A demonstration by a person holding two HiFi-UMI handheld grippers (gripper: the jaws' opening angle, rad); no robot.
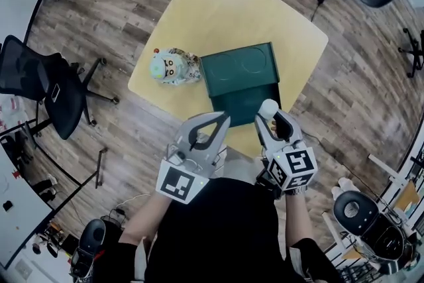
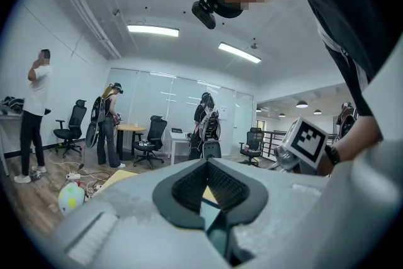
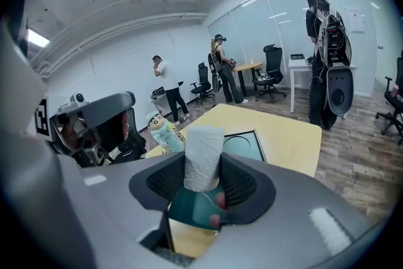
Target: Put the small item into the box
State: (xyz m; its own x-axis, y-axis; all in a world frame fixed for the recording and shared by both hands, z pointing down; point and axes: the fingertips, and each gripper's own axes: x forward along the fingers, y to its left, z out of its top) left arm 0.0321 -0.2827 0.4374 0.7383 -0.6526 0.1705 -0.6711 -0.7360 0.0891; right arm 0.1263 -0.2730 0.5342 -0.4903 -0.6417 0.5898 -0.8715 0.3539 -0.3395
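At the worktop's [image 1: 218,3] near edge, the left gripper [image 1: 224,117] is hovering, jaws pressed together on nothing. Rightward, the right gripper [image 1: 269,114] is pinching a white roll [image 3: 203,157], long axis upright, above the green box's [image 1: 242,73] near side.

Green box [image 3: 244,147] mostly hidden behind jaws, lower part of toy [image 2: 70,197] covered too

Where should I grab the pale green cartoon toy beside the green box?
Probably the body of the pale green cartoon figure toy, below its round head, with the empty left gripper coming from the left; the dark green plastic box crowds its right side.
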